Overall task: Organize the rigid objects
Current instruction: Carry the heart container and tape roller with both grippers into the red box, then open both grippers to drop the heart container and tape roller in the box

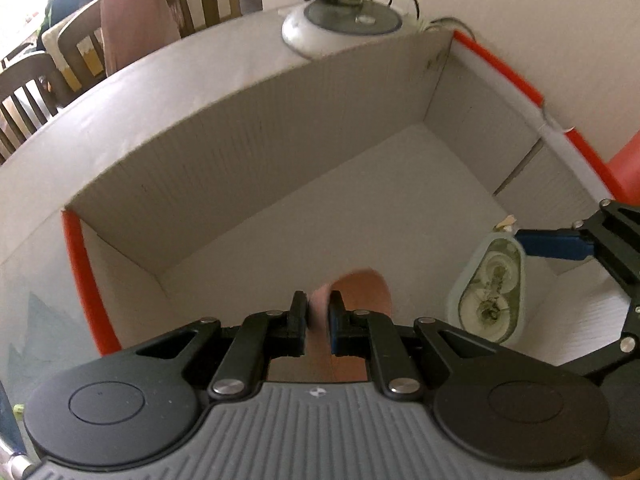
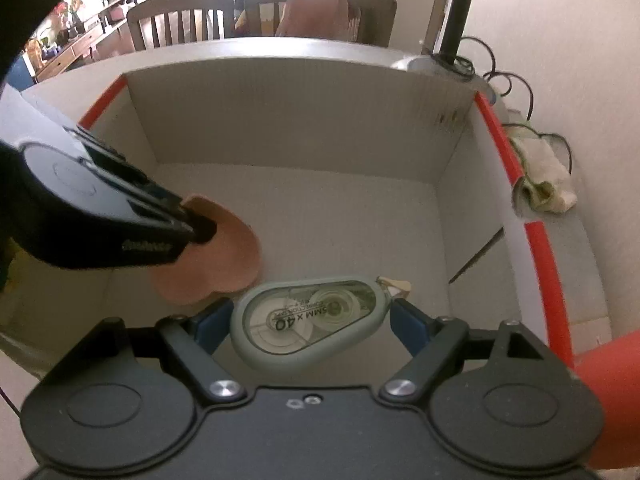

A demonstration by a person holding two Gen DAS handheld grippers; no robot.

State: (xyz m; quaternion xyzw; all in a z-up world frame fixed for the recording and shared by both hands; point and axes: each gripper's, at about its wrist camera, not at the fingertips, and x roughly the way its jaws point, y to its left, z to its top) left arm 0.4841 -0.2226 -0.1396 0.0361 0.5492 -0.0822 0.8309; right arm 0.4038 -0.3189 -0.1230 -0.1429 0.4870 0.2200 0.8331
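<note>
Item 1: correction tape dispenser (image 2: 310, 320), grey-green teardrop shell with a clear window showing two reels. In the right wrist view its long axis runs left to right across the jaws, broad end left, narrow tip (image 2: 394, 284) right and slightly far. The printed label reads upside down. It hangs over the floor of the cardboard box (image 2: 280, 128), near its near-right part. In the left wrist view the dispenser (image 1: 490, 286) appears end-on, long axis running near to far.

Item 2: right gripper (image 2: 310, 314). Jaws stand wide, blue fingers (image 2: 408, 320) set at either end of the dispenser, gripping it lengthwise. The left pad's contact is partly hidden by the shell.

Item 3: left gripper (image 1: 318, 312). Jaws closed tight on the edge of a thin peach-pink flat piece (image 2: 224, 252) with a lobed outline. It is held over the box floor, left of the dispenser and just beside it. In the left wrist view most of the piece (image 1: 360, 292) is hidden behind the fingers and blurred; its material cannot be made out.

Item 4: box, open top, grey inner walls, orange-red rim edges (image 2: 500, 140), standing on a white table (image 1: 120, 112).

Item 5: surroundings. Lamp base (image 1: 340, 24) with cables beyond the far wall; crumpled cloth (image 2: 548, 184) outside the right wall; wooden chairs (image 2: 180, 20) far behind.
</note>
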